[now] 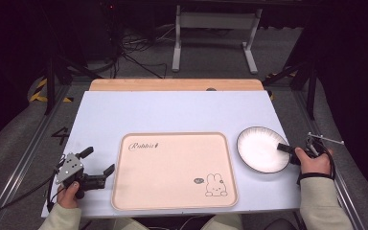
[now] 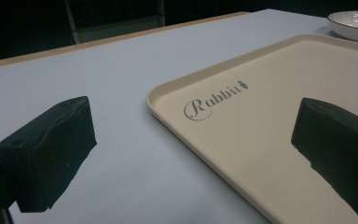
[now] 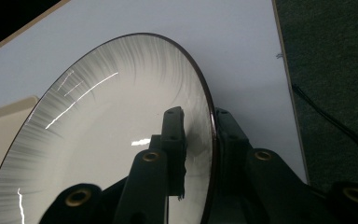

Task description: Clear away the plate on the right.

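Note:
A white plate with a dark rim (image 1: pixel 261 148) lies on the white table to the right of a beige tray (image 1: pixel 172 170) printed with "Rabbit" and a small rabbit. My right gripper (image 1: pixel 283 147) is shut on the plate's right rim; in the right gripper view one jaw lies over the plate (image 3: pixel 121 130) and the other under its edge. My left gripper (image 1: pixel 97 161) is open beside the tray's left edge, with nothing between its jaws. The left gripper view looks across the tray (image 2: pixel 270 140) toward the plate (image 2: pixel 354 25) far off.
The white table top (image 1: pixel 172 112) has a wooden strip (image 1: pixel 175 85) along its far edge. Beyond stand a metal frame (image 1: pixel 215 36) and cables on the floor. Rails run along both table sides.

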